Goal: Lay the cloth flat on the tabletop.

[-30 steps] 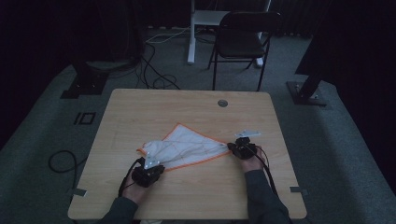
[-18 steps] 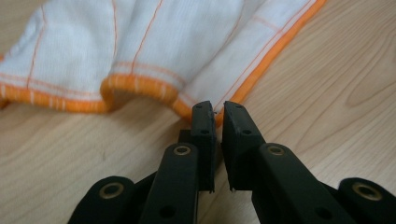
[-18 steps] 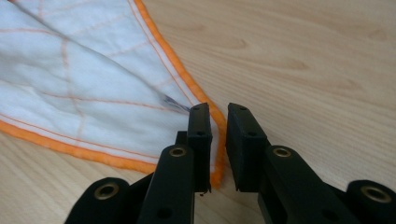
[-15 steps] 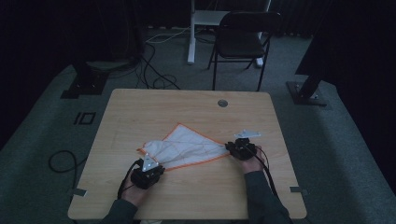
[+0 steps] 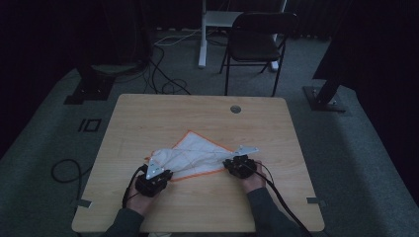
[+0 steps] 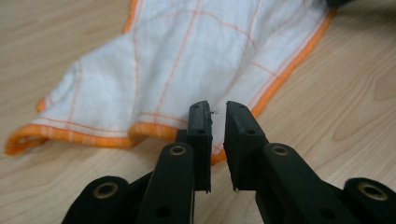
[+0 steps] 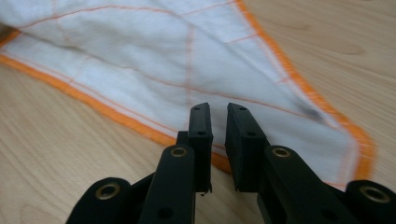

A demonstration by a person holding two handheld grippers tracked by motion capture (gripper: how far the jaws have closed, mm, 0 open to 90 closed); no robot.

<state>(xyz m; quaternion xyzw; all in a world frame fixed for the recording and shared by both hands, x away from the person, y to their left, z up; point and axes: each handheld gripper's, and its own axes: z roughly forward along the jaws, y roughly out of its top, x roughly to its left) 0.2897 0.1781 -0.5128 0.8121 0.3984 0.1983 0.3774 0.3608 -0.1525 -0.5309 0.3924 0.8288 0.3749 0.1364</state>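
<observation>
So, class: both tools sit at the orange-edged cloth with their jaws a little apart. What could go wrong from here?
1. Both jaw pairs stand slightly apart, so the left tool and right tool may lose the cloth if pulled.
2. The cloth lies bunched near the left tool; closing there could catch two layers.
3. Uneven pulling might drag it across the table rather than flatten it.
</observation>
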